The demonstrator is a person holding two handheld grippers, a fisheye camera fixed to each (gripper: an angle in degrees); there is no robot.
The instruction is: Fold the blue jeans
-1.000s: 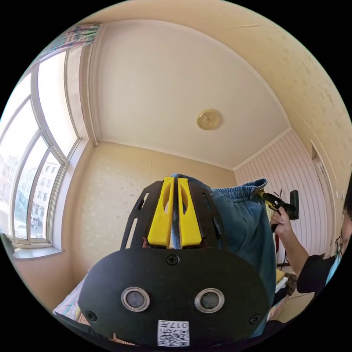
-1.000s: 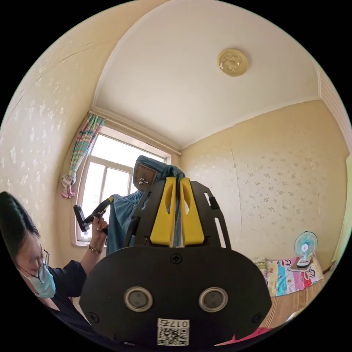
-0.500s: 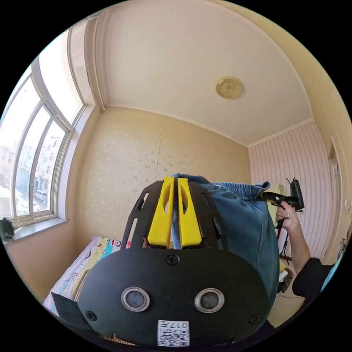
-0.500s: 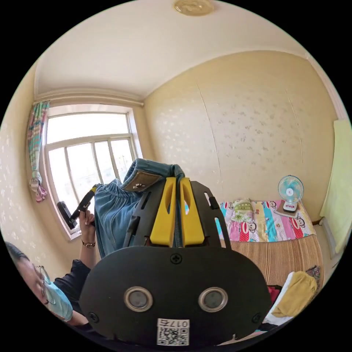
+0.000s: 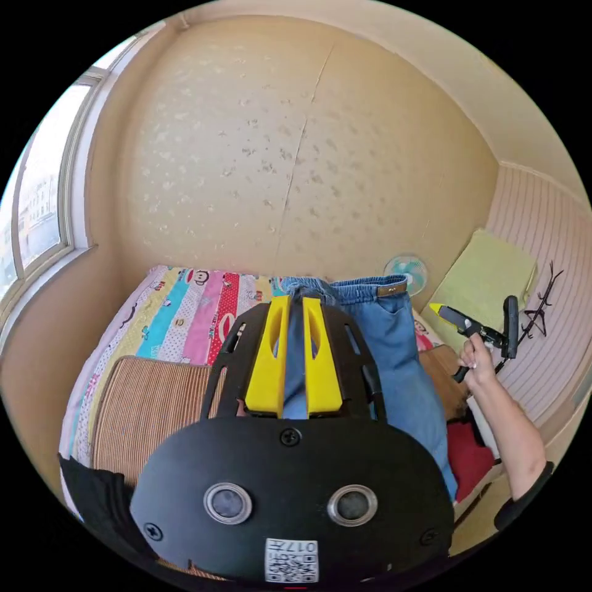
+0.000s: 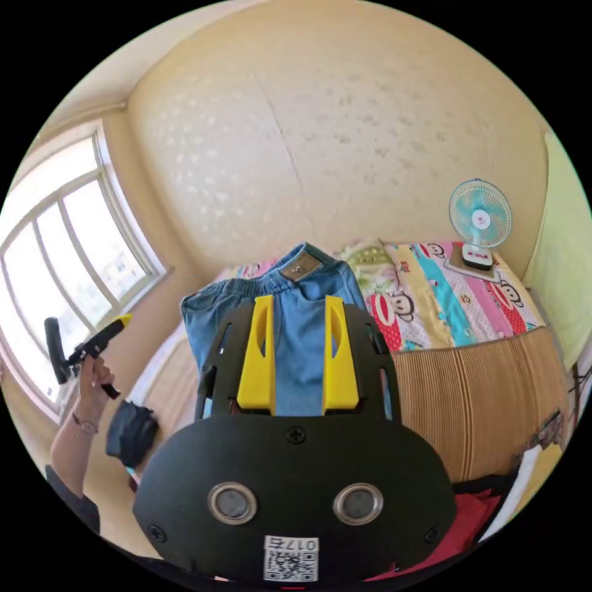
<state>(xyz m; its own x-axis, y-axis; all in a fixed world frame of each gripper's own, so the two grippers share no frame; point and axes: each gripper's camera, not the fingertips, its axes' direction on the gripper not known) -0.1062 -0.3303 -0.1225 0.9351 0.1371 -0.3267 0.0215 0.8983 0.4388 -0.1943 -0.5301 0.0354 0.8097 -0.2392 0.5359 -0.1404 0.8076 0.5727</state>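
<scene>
- Where the speckled cream wall (image 6: 345, 135) meets the floor stands the bed with a tan ribbed mat (image 6: 481, 394). A bright striped cartoon-print sheet (image 5: 185, 314) covers its far end. A pale-framed window (image 6: 68, 246) fills the wall on one side.
- The blue denim jeans (image 6: 296, 345) lie spread on the bed. Their gathered elastic waistband and brown leather patch point toward the wall, and the legs run back toward the cameras.
- The right gripper (image 6: 299, 302), black-bodied with two yellow jaws, hangs over the jeans with its jaws set wide apart. Denim shows in the gap, and neither jaw presses on it. In the left gripper view it is up beside the jeans, clear of the cloth, in the person's hand (image 5: 475, 364).
- The left gripper (image 5: 296, 302), of the same make, has its jaws standing a little apart with a narrow gap, through which denim shows. In the right gripper view it is held off to the window side, well apart from the jeans, in the other hand (image 6: 92, 379).
- A red cloth (image 5: 465, 456) lies at the near corner of the bed.
- A dark blue bundle (image 6: 129, 431) sits low on the window side.
- A small pale-blue table fan (image 6: 480, 216) stands on the sheet by the wall.
</scene>
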